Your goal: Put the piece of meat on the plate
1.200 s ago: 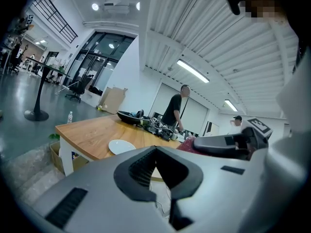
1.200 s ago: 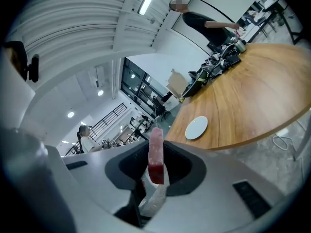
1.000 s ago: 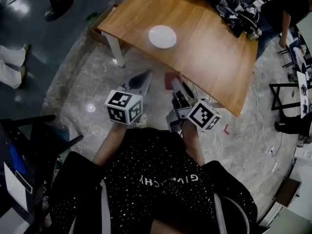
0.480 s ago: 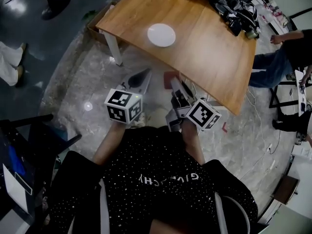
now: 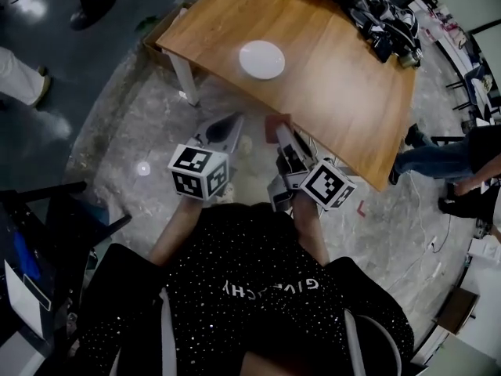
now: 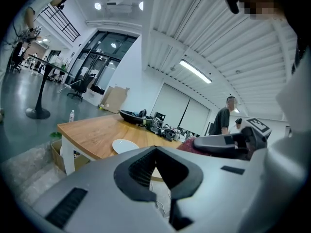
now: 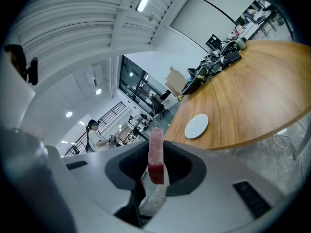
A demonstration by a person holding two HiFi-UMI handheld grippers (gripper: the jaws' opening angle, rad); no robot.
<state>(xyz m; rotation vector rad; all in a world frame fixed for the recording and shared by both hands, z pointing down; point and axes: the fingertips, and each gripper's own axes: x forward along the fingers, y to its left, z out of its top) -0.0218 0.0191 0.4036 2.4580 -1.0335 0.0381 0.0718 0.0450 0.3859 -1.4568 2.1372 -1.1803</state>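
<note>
One white plate point(image 5: 261, 59) lies on the counter point(image 5: 337, 84) in the head view, well beyond the left hand-held gripper point(image 5: 232, 121) and right hand-held gripper point(image 5: 278, 128). Left gripper view: jaws together, empty. Right gripper view: jaws clamped on the upright piece of meat point(image 7: 156, 154), short of the plate.
</note>
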